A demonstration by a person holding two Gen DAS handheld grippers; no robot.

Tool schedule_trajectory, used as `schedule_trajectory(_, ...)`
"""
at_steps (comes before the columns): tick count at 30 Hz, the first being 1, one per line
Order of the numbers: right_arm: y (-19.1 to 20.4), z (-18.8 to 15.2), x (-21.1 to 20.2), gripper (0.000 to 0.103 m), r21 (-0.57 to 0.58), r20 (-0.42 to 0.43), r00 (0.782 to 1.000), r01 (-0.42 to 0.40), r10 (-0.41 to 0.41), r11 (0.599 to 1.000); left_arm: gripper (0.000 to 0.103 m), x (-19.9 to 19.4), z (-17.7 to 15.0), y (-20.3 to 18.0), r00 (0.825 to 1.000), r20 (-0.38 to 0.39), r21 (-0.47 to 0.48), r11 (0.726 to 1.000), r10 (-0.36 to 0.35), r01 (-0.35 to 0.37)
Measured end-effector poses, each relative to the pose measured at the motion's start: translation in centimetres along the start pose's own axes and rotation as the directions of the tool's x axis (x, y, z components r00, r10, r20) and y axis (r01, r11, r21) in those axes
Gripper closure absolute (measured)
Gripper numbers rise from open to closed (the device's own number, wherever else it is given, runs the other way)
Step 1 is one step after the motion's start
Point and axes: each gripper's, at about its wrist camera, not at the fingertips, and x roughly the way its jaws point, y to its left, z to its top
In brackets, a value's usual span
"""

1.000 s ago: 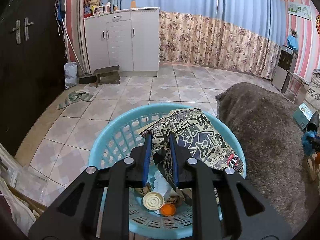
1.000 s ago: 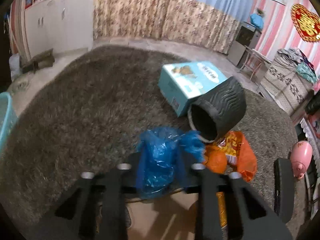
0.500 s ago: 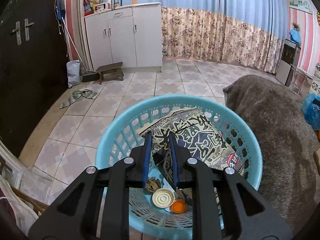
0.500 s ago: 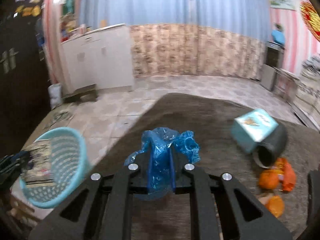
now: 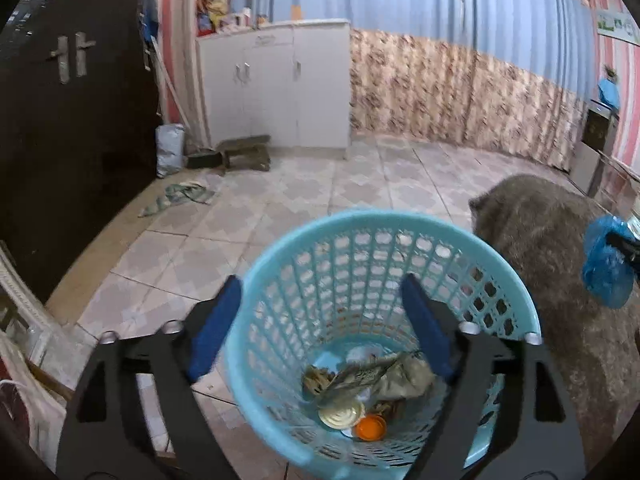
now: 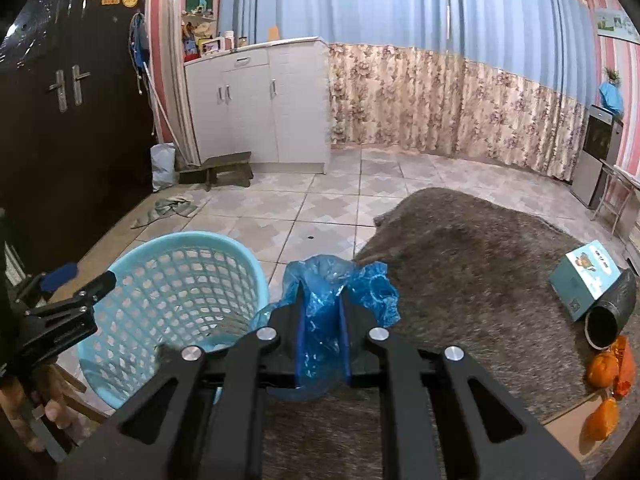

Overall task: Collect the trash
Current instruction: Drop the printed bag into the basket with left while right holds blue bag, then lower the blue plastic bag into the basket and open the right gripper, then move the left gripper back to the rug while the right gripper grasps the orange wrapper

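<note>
While clamped in right gripper (image 6: 322, 330), blue bag (image 6: 336, 304) hangs just right of basket (image 5: 516, 300), not over it yet; could snag rim n drop on rug. Left gripper (image 5: 320, 332) opening, nothing between.

One basket (image 5: 384, 236), one blue bag (image 6: 332, 312), two lids (image 5: 342, 414), one box (image 6: 588, 278), two grippers (image 6: 322, 340).
</note>
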Motion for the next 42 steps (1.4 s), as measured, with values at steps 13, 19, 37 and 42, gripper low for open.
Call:
schedule_trajectory(13, 6.2, 0.4, 2.7, 0.089, -0.114, -0.020, 0.995, -0.099, 0.097, 0.989, 0.007, -2.0, -0.9, 3.2, 1.000, 0.023, -0.055, 0.998, 0.014, -0.013)
schedule_trajectory(19, 8.2, -0.5, 4.6, 0.084, -0.161, -0.047, 0.994, -0.108, 0.102, 0.981, 0.007, -2.0, -1.7, 4.7, 1.000, 0.008, -0.083, 0.996, 0.027, -0.027)
schedule_trajectory(37, 5.3, -0.6, 1.6, 0.018, -0.152, 0.014, 1.000, -0.017, 0.019, 0.988, 0.006, -2.8, -0.8, 4.2, 1.000, 0.006, -0.080, 0.996, 0.027, -0.027)
schedule_trajectory(42, -1.3, -0.3, -0.3, 0.016, -0.028, 0.016, 0.997, 0.077, -0.077, 0.997, 0.006, -4.2, -0.2, 1.2, 1.000, 0.017, -0.044, 0.999, -0.008, 0.009)
